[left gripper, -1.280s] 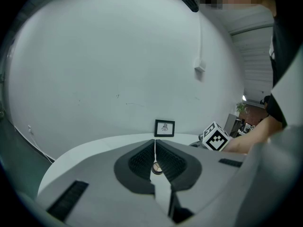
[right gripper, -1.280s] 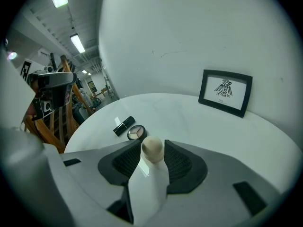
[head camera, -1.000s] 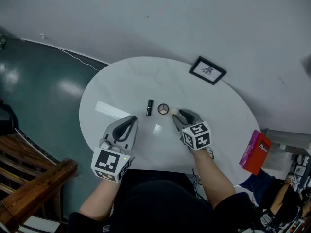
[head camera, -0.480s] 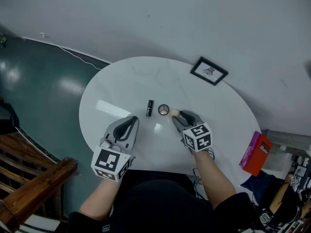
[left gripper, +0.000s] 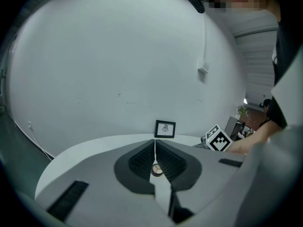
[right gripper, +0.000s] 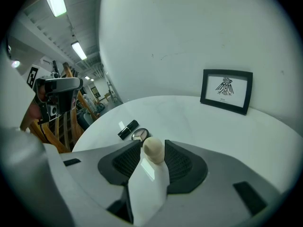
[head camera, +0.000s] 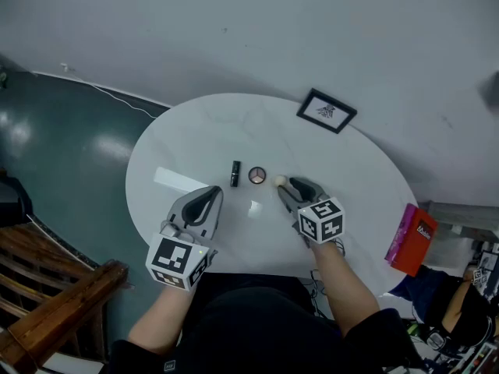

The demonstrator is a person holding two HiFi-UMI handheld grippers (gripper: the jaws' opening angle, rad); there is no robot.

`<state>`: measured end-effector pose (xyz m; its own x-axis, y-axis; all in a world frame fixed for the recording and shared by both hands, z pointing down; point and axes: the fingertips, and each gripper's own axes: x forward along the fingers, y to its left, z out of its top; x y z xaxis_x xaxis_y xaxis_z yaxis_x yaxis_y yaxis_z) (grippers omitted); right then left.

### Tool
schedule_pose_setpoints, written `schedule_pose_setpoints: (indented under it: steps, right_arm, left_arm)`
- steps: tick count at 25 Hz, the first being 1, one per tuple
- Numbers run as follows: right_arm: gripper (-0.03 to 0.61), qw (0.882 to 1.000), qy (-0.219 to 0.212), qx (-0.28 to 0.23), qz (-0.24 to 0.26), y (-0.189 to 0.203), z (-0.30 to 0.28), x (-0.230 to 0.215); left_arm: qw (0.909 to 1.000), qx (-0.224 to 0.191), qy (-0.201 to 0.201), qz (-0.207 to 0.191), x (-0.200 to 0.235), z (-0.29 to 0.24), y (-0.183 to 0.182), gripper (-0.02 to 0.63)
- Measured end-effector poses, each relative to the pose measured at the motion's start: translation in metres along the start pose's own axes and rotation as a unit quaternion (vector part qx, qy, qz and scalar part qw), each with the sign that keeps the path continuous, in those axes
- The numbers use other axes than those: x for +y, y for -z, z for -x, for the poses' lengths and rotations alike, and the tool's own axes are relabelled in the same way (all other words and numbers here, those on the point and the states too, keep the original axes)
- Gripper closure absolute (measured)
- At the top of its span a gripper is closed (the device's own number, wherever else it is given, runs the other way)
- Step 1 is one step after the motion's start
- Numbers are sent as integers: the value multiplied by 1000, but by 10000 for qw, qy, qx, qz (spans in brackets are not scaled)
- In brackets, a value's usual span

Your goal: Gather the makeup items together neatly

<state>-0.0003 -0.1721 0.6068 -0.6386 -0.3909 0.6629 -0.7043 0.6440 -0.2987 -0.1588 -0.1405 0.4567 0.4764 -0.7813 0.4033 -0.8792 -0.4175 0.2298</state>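
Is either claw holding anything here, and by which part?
The right claw pinches the beige makeup sponge by its sides, rounded end poking out. The left claw is shut and empty.

On the desk [head camera: 187,135], the lipstick [head camera: 235,173] lies just left of the compact [head camera: 256,175]. The sponge [head camera: 280,181] is just right of the compact, between the jaws of the right hand-held gripper [head camera: 285,187]. The left hand-held gripper [head camera: 210,193] is before the lipstick, nearer the person. The frame [head camera: 326,111] stands behind them near the desk's far edge, well apart.
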Motion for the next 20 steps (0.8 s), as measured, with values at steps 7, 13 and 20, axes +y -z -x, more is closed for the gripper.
schedule_pose_setpoints:
  steps: [7, 13, 20]
  right_arm:
    - [417, 9987, 230, -463, -38, -26, 27, 7]
    - [420, 9933, 533, -1027, -30, -54, 70, 25]
    - [437, 9854, 750, -1529, 27, -71, 122, 49]
  left_arm:
    - [9995, -214, 113, -179, -8, 20, -17, 597]
    - [9977, -461, 327, -365, -20, 46, -31, 597]
    - [9940, -724, 549, -617, -35, 67, -44, 597]
